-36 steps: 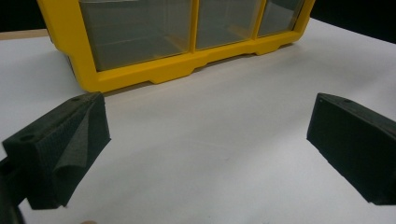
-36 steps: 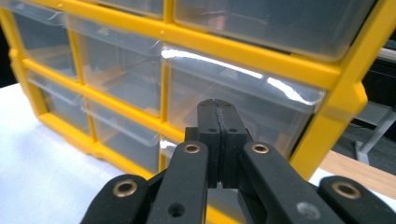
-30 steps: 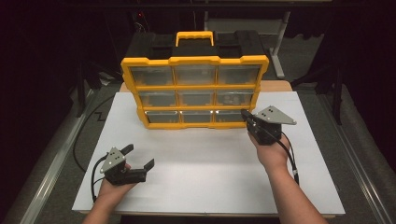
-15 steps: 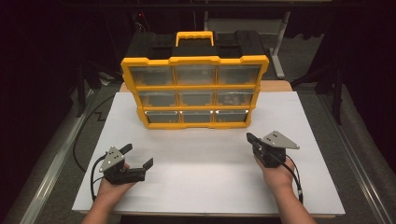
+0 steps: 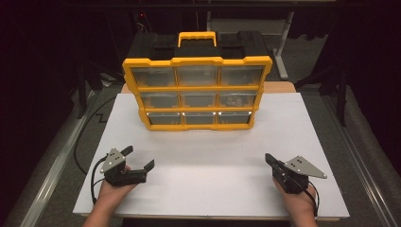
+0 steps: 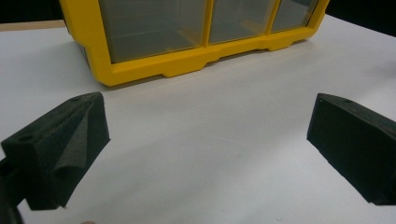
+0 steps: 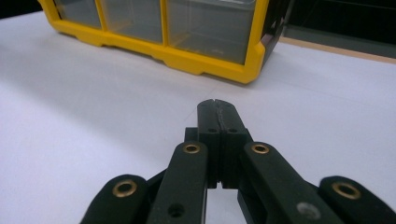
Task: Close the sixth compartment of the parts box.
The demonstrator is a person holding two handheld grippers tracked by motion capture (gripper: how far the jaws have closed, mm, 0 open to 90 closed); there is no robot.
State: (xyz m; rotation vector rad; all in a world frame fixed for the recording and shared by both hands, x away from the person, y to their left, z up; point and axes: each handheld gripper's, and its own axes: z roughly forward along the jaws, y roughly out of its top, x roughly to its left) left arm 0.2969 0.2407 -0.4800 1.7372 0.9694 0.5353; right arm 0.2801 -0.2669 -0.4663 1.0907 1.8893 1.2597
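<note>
A yellow and black organizer case (image 5: 197,92) with clear drawers stands upright at the back of the white table top (image 5: 213,156). My left gripper (image 5: 138,158) rests low at the front left, jaws wide open with nothing between them; its black pads (image 6: 60,144) frame bare white surface, with the yellow case (image 6: 187,42) ahead. My right gripper (image 5: 267,159) sits low at the front right, jaws pressed together and empty. Seen from the right gripper view, the shut tips (image 7: 217,106) point toward the case's lower right corner (image 7: 224,44), well short of it.
Black cables trail from both grippers. Metal rails (image 5: 56,161) run along the left and right sides of the table. Dark floor and a stand (image 5: 279,47) lie behind the case. Open white surface stretches between the grippers and the case.
My right gripper has drawn back from just in front of the case's lower right drawers toward the front right of the table and sunk lower. The left gripper has stayed put.
</note>
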